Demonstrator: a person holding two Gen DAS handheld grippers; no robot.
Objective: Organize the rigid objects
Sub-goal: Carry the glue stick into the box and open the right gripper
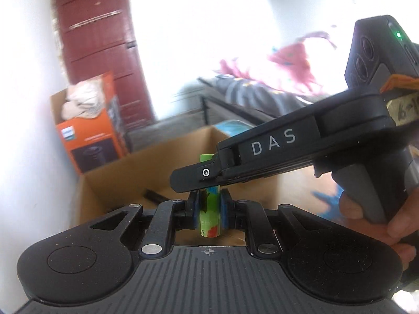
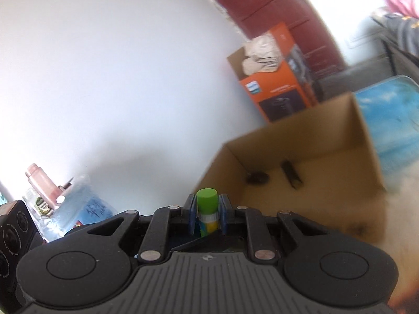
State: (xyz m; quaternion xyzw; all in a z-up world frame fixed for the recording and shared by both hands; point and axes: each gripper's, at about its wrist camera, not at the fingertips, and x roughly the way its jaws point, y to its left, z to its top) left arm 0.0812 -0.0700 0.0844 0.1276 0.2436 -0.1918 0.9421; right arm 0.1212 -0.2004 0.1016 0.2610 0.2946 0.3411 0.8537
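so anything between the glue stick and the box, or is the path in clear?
Nothing visible blocks it. The glue stick is clamped upright by both grippers, left on the body, right near the green cap. The box beyond is open-topped, with only two dark items on its floor.

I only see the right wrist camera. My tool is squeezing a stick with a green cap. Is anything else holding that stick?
Observer: Yes. In the left wrist view, the left tool is shut on the green patterned glue stick, lower down its body.
Operator: Where is my tool from there?
Observer: The right tool comes in from the right and clamps the stick just above the left tool's pads.
Operator: Who is holding mine?
Observer: A hand wraps around its grey handle.
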